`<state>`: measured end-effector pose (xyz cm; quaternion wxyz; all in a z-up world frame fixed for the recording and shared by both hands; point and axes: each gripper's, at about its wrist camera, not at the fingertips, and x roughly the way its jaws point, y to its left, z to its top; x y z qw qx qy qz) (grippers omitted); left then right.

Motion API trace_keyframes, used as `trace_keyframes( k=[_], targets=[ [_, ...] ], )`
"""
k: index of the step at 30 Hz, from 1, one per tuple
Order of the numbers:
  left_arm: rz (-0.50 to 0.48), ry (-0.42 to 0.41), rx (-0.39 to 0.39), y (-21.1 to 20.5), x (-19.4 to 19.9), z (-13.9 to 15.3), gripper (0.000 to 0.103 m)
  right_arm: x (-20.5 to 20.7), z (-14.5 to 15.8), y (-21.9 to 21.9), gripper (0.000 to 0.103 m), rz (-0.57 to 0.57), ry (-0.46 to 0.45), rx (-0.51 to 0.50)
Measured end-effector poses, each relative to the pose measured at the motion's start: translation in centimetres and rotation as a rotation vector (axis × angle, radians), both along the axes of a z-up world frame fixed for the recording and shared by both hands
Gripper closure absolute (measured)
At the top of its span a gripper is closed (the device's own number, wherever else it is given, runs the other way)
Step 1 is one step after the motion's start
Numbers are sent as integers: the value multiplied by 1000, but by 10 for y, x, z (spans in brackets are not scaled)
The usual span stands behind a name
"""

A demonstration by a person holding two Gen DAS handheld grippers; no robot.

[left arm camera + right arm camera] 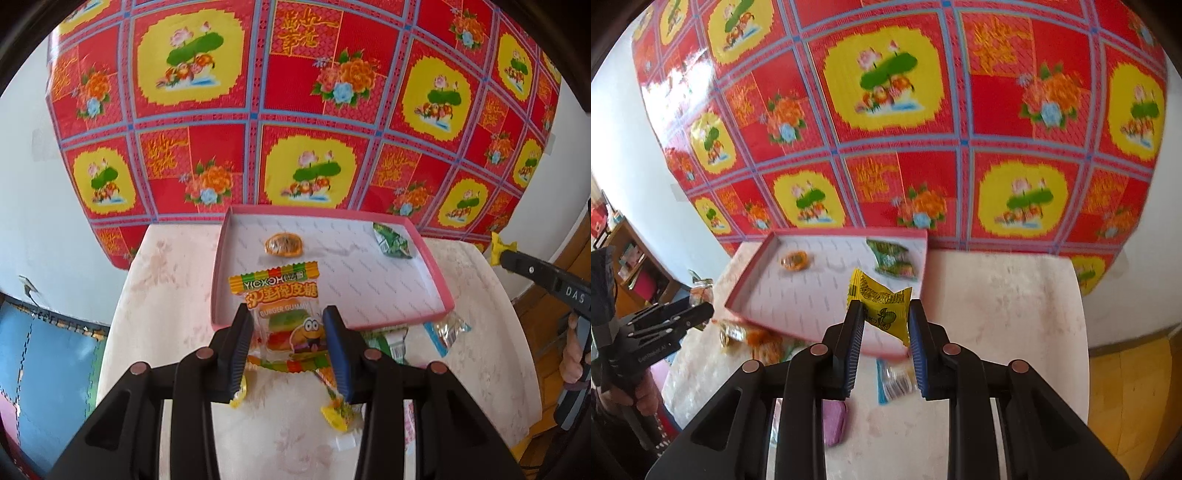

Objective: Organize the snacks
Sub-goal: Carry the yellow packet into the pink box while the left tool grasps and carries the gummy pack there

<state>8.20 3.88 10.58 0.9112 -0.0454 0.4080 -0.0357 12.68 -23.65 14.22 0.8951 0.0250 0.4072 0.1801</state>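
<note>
My left gripper (288, 317) is shut on a burger gummy packet (286, 314) and holds it upright just in front of the pink tray (436, 291). My right gripper (886, 314) is shut on a yellow lemon candy packet (882, 306), held above the near right corner of the tray (746, 299). In the tray lie an orange wrapped sweet (283, 245) (795, 260) and a green packet (392, 240) (892, 258). The right gripper's tip with the yellow packet also shows in the left wrist view (498, 251). The left gripper shows at the left edge of the right wrist view (698, 312).
Loose snacks lie on the pale table (162, 314) in front of the tray: a clear blue-edged packet (445, 332) (895, 380), a green packet (388, 341), yellow wrappers (338, 413), a purple sweet (835, 424), orange-gold wrappers (750, 338). A red patterned cloth (295, 110) hangs behind.
</note>
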Motion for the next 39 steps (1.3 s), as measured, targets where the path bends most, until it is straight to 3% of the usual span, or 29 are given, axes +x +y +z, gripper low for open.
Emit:
trace_keyframes(
  k=[8,19,39],
  targets=[
    [6,10,-3,-2,29,-4,62,32,-3,25,78,23,-4,26],
    [30,54,-3,0,59,-34,62,76,-28,69,78,61,46,56],
    [49,125,4,9,92,-71,62,129,-90,125,78,94,146,51]
  ],
)
